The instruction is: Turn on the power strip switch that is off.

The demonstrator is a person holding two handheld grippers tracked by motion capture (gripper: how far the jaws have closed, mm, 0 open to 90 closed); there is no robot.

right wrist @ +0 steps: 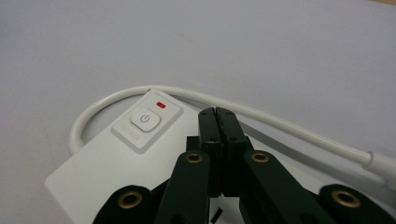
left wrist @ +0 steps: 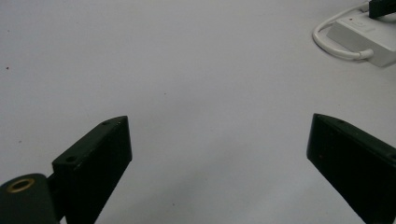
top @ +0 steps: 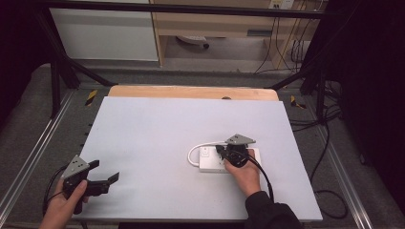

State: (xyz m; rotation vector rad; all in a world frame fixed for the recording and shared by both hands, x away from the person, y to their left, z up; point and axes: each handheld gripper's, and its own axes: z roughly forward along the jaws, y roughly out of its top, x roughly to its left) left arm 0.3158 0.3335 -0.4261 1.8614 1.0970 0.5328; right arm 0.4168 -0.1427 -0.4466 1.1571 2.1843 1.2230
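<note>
Right claw (right wrist: 218,122) clenched, empty, poised over the white strip (top: 210,164) right of centre on the tabletop (top: 153,138), tips beside its button (right wrist: 145,118), likely to press. Left claw (top: 107,172) released, parked well apart at the near left edge, likely idle.

Even, soft overhead light on the pale table (top: 157,143), dark surroundings, close tongs slightly blurred.

power strip (top: 224,161) on table (top: 153,143), right of centre
</note>
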